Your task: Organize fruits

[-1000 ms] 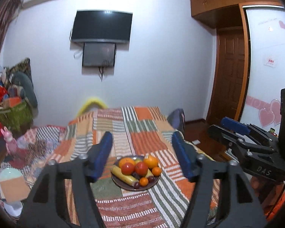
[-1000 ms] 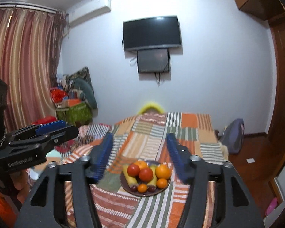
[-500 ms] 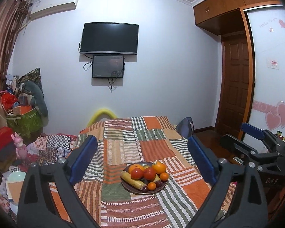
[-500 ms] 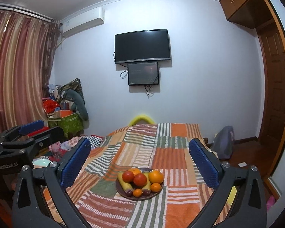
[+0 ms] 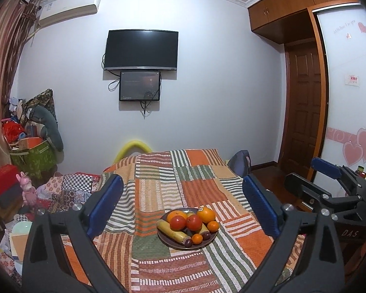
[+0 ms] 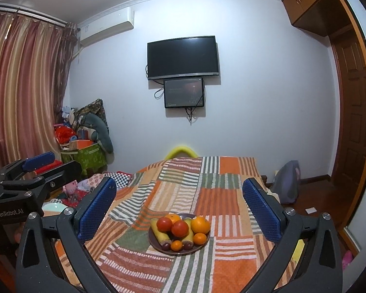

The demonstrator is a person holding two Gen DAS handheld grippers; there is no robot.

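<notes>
A dark plate (image 5: 175,245) of fruit sits on the patchwork cloth (image 5: 197,190). It holds two red tomatoes (image 5: 177,222), oranges (image 5: 205,214), small mandarins (image 5: 197,238), yellow bananas (image 5: 170,230) and dark plums (image 5: 188,243). The plate also shows in the right wrist view (image 6: 158,246). My left gripper (image 5: 183,206) is open wide and empty, held back from the plate. My right gripper (image 6: 179,206) is open wide and empty, also short of the plate. Each gripper shows at the edge of the other's view.
The cloth covers a table or bed that runs to the far wall under a TV (image 5: 141,50). Clutter and a green box (image 5: 34,157) lie at the left. A wooden door (image 5: 302,107) and wardrobe stand at the right. A bag (image 6: 286,183) sits on the floor.
Both grippers have opened from a narrower gap to wide open. Both cameras tilted up, so more wall and ceiling show. The fruit plate has not moved.
</notes>
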